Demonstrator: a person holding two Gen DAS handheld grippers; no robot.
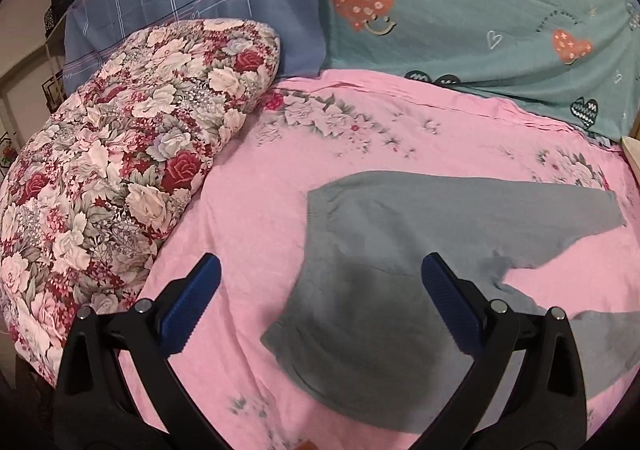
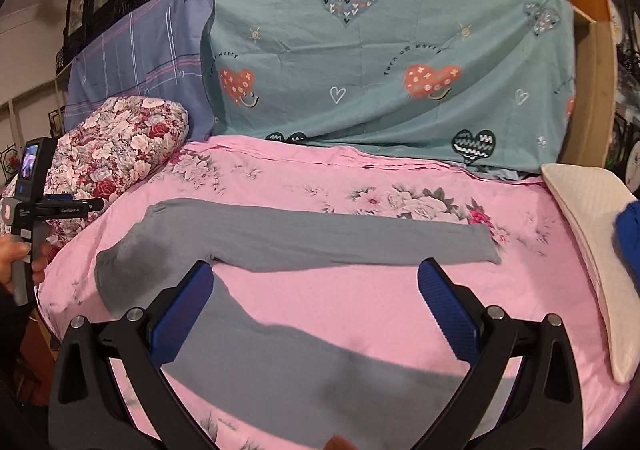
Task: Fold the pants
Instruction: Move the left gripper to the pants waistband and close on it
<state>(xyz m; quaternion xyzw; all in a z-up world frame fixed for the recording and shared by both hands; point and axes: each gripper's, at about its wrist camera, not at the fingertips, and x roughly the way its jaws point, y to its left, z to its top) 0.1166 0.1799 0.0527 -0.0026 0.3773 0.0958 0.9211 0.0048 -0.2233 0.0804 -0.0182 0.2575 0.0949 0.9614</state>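
- The gray pants point(image 2: 288, 238) lie flat on the pink sheet point(image 2: 320, 290) of the bed, with the two legs spread apart like a V.
- The waist end of the pants is on the side near the flowery blanket point(image 2: 120, 146). The leg ends reach toward the white pillow point(image 2: 592, 250).
- So the long way of the pants runs across the bed, from the blanket side to the pillow side.
- The far leg lies straight, closer to the green heart cloth point(image 2: 380, 70). The near leg lies closer to the person.
- The left gripper point(image 1: 320, 290) hangs over the waist part of the pants. Its jaws are wide apart and hold nothing.
- The right gripper point(image 2: 316, 290) hangs over the near leg. Its jaws are wide apart too, and empty.
- The near leg runs under and between the right jaws, so the right gripper looks closer to that leg. The left gripper looks closer to the waist.
- I think the next job is to lay one leg on top of the other. The near leg would need to go over toward the far leg.
- Nothing has been folded yet, as far as I can see.
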